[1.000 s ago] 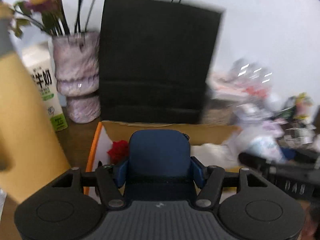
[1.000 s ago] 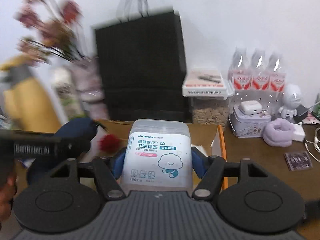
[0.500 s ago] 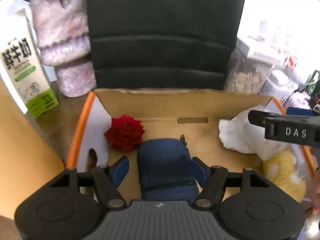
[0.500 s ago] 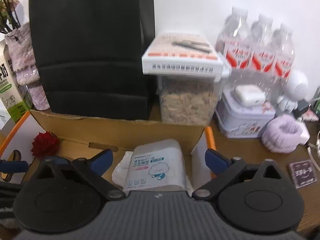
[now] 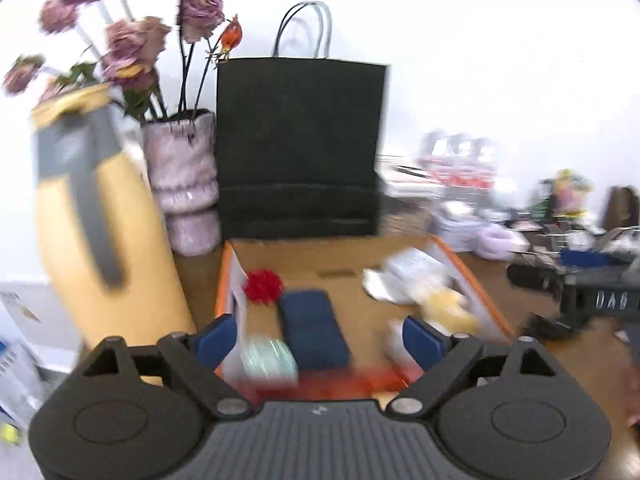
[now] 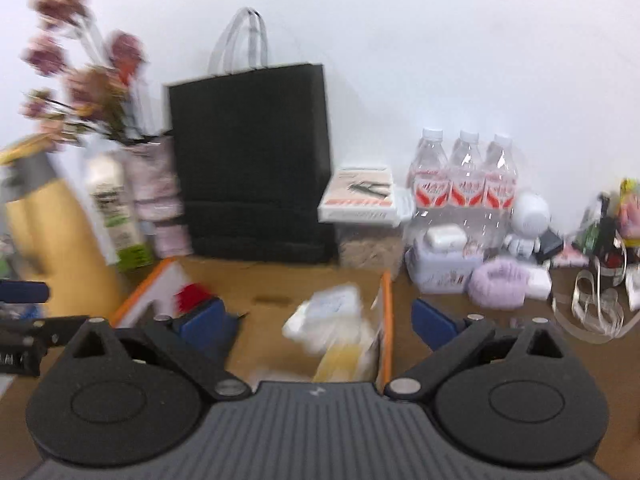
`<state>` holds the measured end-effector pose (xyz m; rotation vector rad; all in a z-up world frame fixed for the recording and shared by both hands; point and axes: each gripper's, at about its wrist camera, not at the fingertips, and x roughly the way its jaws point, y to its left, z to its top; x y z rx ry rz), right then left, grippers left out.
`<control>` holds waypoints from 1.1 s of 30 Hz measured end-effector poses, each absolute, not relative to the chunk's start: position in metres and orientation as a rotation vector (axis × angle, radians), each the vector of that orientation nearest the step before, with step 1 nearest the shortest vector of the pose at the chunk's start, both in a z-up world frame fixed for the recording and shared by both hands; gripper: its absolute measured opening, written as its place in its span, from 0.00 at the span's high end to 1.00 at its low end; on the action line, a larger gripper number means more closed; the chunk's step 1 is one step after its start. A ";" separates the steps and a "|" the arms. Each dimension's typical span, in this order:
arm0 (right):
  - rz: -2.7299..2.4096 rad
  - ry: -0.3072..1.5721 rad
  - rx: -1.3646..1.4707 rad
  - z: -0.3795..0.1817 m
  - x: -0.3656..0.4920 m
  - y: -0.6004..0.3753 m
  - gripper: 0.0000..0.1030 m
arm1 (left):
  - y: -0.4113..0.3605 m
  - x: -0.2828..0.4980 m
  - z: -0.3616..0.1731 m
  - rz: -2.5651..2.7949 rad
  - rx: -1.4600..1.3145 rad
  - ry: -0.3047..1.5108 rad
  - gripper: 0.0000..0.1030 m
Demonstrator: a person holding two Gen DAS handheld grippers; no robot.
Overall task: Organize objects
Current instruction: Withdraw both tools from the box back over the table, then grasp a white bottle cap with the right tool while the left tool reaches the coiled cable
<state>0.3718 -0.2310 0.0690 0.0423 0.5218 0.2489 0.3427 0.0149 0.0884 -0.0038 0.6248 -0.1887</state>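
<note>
An open cardboard box point(image 5: 468, 276) with orange edges sits on the wooden table. In it lie a dark blue pouch point(image 5: 312, 328), a red rose point(image 5: 263, 286), a cotton bud box point(image 5: 412, 264) on white cloth, and a yellow soft thing point(image 5: 448, 308). My left gripper point(image 5: 320, 338) is open and empty above the box's near edge. My right gripper point(image 6: 316, 320) is open and empty, raised above the box point(image 6: 385, 312); the cotton bud box point(image 6: 332, 304) lies below it, blurred.
A black paper bag point(image 5: 300, 152) stands behind the box. A yellow flask point(image 5: 92, 216) and a pink vase point(image 5: 184, 184) with flowers stand left. Water bottles point(image 6: 460, 176), a food container point(image 6: 364, 216), a tin point(image 6: 440, 264) and a purple scrunchie point(image 6: 498, 284) crowd the right.
Both grippers let go of their objects into the box, opened wide and pulled back and up. The blue pouch and cotton bud box now lie inside the box.
</note>
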 end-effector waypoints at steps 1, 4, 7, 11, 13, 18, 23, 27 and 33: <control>0.271 0.506 0.043 0.062 0.341 -0.233 0.00 | 0.018 0.316 0.083 -0.219 -0.029 0.619 0.12; 0.314 0.492 0.002 0.037 0.254 -0.231 0.00 | 0.025 0.241 0.061 -0.264 -0.088 0.605 0.11; 0.343 0.523 0.011 0.011 0.174 -0.230 0.00 | 0.029 0.164 0.036 -0.266 -0.121 0.589 0.11; 0.348 0.571 0.043 -0.007 0.087 -0.241 0.00 | 0.038 0.093 0.010 -0.227 -0.108 0.632 0.10; 0.413 0.604 0.059 -0.006 0.060 -0.254 0.00 | 0.041 0.072 0.010 -0.237 -0.055 0.646 0.10; 0.293 0.516 0.035 0.013 0.052 -0.268 0.00 | 0.049 0.062 0.018 -0.193 -0.050 0.559 0.06; 0.250 0.528 0.064 0.001 0.081 -0.258 0.00 | 0.043 0.091 0.003 -0.194 -0.108 0.617 0.06; 0.257 0.570 0.045 -0.018 0.112 -0.247 0.00 | 0.022 0.126 -0.014 -0.297 -0.056 0.629 0.03; 0.263 0.557 0.004 -0.026 0.179 -0.238 0.10 | -0.023 0.214 -0.046 -0.323 0.065 0.621 0.00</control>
